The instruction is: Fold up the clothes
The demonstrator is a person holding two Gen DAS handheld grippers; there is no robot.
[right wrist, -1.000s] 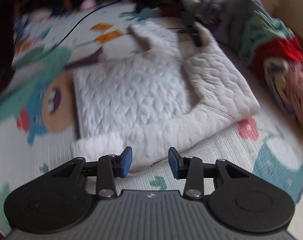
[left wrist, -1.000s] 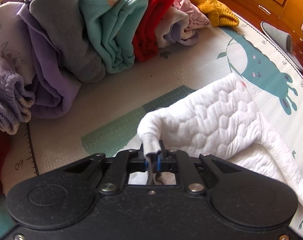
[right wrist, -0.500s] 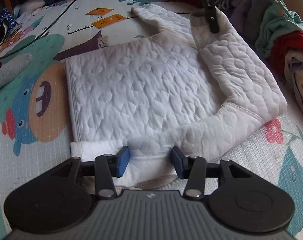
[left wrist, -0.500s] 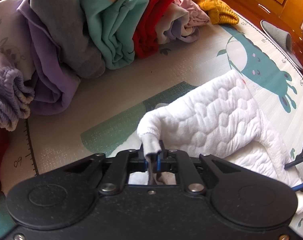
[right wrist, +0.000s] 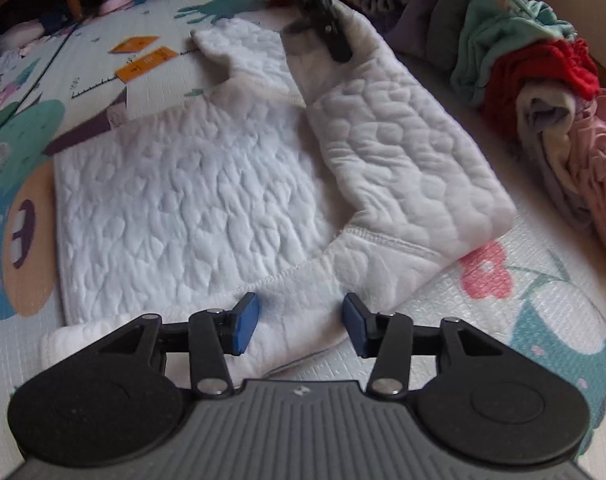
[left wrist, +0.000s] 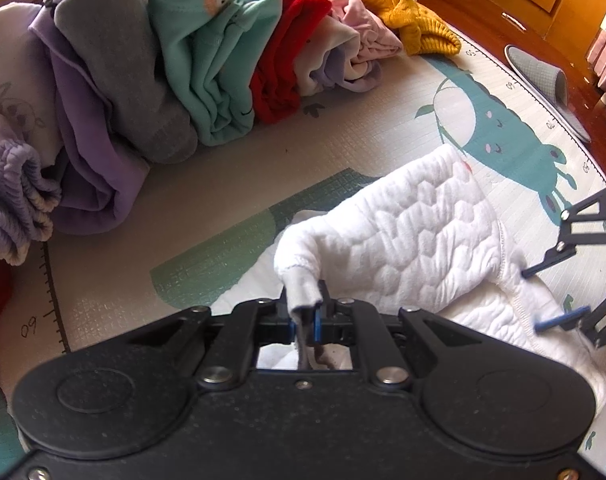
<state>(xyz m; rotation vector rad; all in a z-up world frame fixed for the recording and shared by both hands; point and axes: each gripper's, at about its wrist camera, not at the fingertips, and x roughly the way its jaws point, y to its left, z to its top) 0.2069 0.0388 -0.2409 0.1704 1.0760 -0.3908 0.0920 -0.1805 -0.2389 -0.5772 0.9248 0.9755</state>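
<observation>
A white quilted top lies flat on the play mat, one sleeve folded back over its body. My left gripper is shut on that sleeve's grey cuff and holds it just above the mat; the gripper also shows in the right wrist view at the far end of the sleeve. My right gripper is open, its blue pads either side of the other sleeve near the armpit seam. It shows at the right edge of the left wrist view.
A row of bunched clothes, purple, grey, teal, red, pink and yellow, lies along the mat's far side; it shows in the right wrist view at the right. A grey slipper sits on the wood floor. A cable crosses the mat.
My right gripper has moved forward over the near sleeve and come into the left wrist view. My left gripper keeps its hold on the cuff and has barely moved.
</observation>
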